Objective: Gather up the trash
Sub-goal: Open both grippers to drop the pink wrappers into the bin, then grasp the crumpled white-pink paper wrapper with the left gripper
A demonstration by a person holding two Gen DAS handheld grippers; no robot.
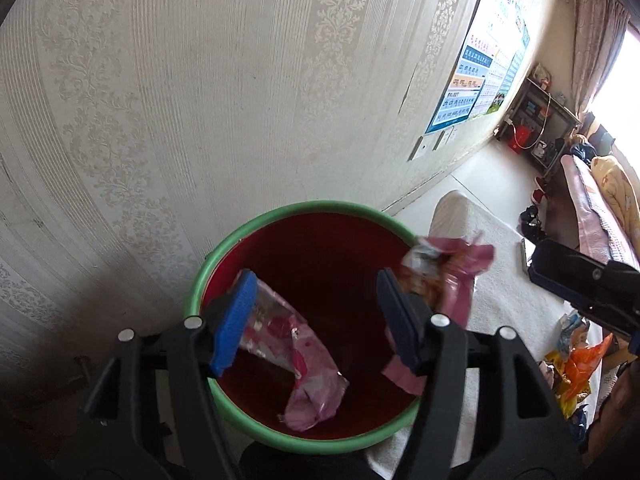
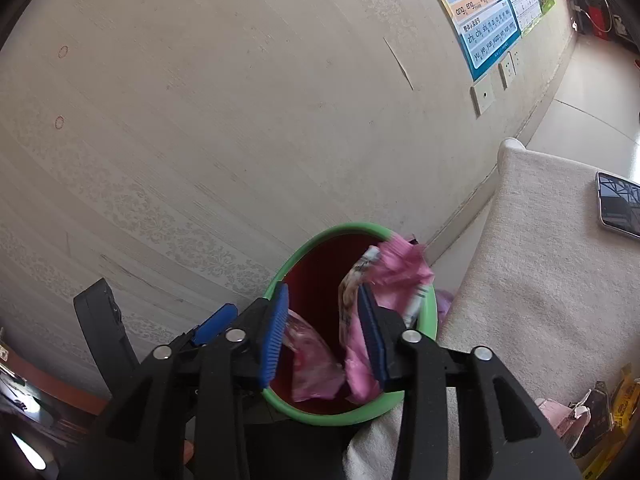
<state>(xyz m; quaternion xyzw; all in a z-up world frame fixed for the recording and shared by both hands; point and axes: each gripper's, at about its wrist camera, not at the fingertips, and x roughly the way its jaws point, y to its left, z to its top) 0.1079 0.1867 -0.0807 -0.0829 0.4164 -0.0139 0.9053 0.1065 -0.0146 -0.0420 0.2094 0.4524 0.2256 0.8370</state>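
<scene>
A red bin with a green rim (image 1: 248, 236) stands against the wall; it also shows in the right wrist view (image 2: 316, 240). My left gripper (image 1: 316, 320) is open above its mouth. A pink wrapper (image 1: 304, 364) lies inside the bin, also in the right wrist view (image 2: 316, 376). My right gripper (image 2: 322, 336) is open over the bin. A second pink wrapper (image 2: 400, 272) hangs against its right finger (image 2: 372, 336), blurred, at the bin's rim; it also shows in the left wrist view (image 1: 452, 276). The right gripper's body (image 1: 584, 280) shows at right in the left wrist view.
A cloth-covered table (image 2: 540, 280) stands right of the bin, with a phone (image 2: 618, 210) on it. More wrappers (image 1: 576, 372) lie at the table's near right, also in the right wrist view (image 2: 600, 412). A patterned wall (image 1: 200, 100) with a poster (image 1: 480, 68) is behind.
</scene>
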